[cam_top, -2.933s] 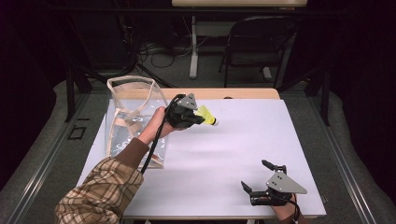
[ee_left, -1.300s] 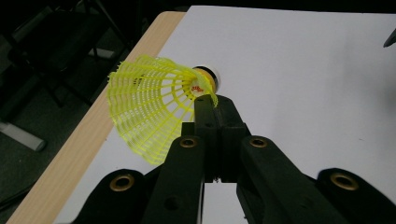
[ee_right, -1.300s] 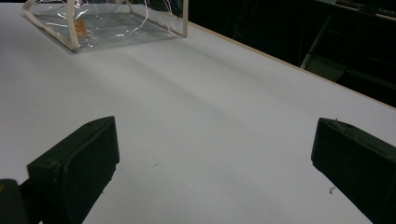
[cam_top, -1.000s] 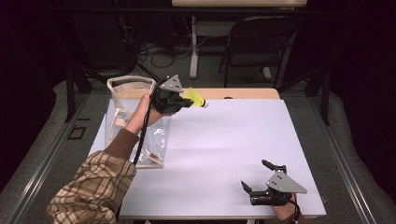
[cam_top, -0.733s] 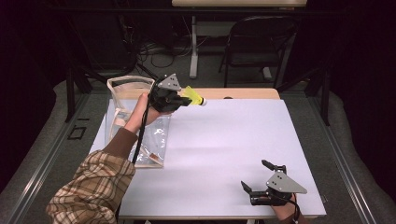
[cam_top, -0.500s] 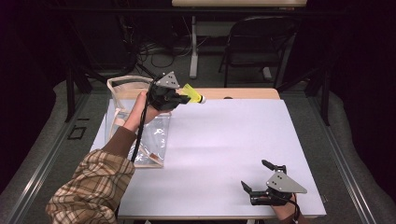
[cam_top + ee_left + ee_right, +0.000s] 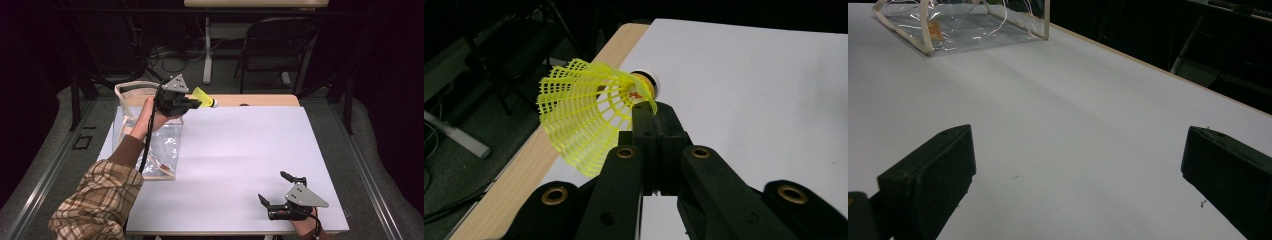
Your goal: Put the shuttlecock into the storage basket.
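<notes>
A yellow plastic shuttlecock (image 7: 202,98) (image 7: 591,114) with a white cork tip is pinched by its skirt in my left gripper (image 7: 192,103) (image 7: 647,111), which is shut on it. The gripper is held in the air above the table's far edge, just right of the open top of a clear plastic bag (image 7: 152,135) (image 7: 963,25) with cream trim. My right gripper (image 7: 274,189) (image 7: 1083,175) rests at the table's near right corner, jaws wide open with nothing between them.
The white table top (image 7: 240,155) has a wooden strip (image 7: 260,100) along its far edge. A black folding chair (image 7: 272,50) and a table leg (image 7: 207,50) stand beyond it on the dark floor.
My left gripper has carried the shuttlecock up and back toward the far left, from above the table to beside the bag's open top. The right gripper has stayed still.
</notes>
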A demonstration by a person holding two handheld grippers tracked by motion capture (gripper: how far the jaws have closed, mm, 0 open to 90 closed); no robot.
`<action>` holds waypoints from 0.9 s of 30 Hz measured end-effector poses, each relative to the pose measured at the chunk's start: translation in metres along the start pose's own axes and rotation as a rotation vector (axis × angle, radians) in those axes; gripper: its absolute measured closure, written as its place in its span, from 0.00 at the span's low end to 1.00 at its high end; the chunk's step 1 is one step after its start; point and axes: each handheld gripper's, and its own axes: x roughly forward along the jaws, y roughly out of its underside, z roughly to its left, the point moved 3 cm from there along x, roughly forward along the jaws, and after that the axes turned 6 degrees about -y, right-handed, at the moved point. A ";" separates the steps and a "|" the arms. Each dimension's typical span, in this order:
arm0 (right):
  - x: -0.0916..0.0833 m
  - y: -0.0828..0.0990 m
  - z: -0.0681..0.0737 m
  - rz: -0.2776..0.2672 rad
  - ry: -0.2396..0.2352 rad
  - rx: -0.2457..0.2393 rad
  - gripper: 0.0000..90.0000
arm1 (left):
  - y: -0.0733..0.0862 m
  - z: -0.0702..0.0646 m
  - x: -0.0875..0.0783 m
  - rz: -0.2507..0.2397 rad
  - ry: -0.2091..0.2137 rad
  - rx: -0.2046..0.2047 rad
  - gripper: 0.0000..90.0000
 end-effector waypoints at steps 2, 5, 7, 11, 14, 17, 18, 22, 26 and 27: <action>-0.001 0.000 0.000 0.003 -0.001 -0.005 0.01 | 0.000 0.001 0.000 0.002 -0.003 0.000 1.00; 0.000 0.000 0.000 0.000 -0.001 0.000 0.01 | -0.001 0.001 -0.001 -0.011 -0.006 -0.007 1.00; 0.000 0.000 0.000 0.003 -0.001 0.001 0.01 | -0.002 0.002 -0.002 -0.016 -0.008 -0.006 1.00; 0.000 0.000 0.000 0.002 -0.001 -0.002 0.01 | -0.004 0.004 -0.005 -0.025 -0.017 -0.008 1.00; 0.001 0.000 0.000 0.002 -0.001 0.000 0.01 | -0.004 0.006 -0.008 -0.030 -0.025 -0.010 1.00; 0.001 0.000 0.000 0.002 -0.001 -0.001 0.01 | -0.005 0.008 -0.010 -0.034 -0.031 -0.013 1.00; 0.000 0.000 0.000 0.003 -0.001 0.000 0.01 | -0.005 0.009 -0.010 -0.034 -0.033 -0.014 1.00; 0.001 0.000 0.000 0.001 0.000 -0.001 0.01 | -0.006 0.012 -0.013 -0.041 -0.042 -0.016 1.00; 0.001 0.001 -0.001 0.003 0.000 -0.001 0.01 | -0.006 0.015 -0.017 -0.047 -0.051 -0.019 1.00; 0.001 0.000 0.000 0.002 0.000 -0.001 0.01 | -0.006 0.016 -0.018 -0.050 -0.053 -0.022 1.00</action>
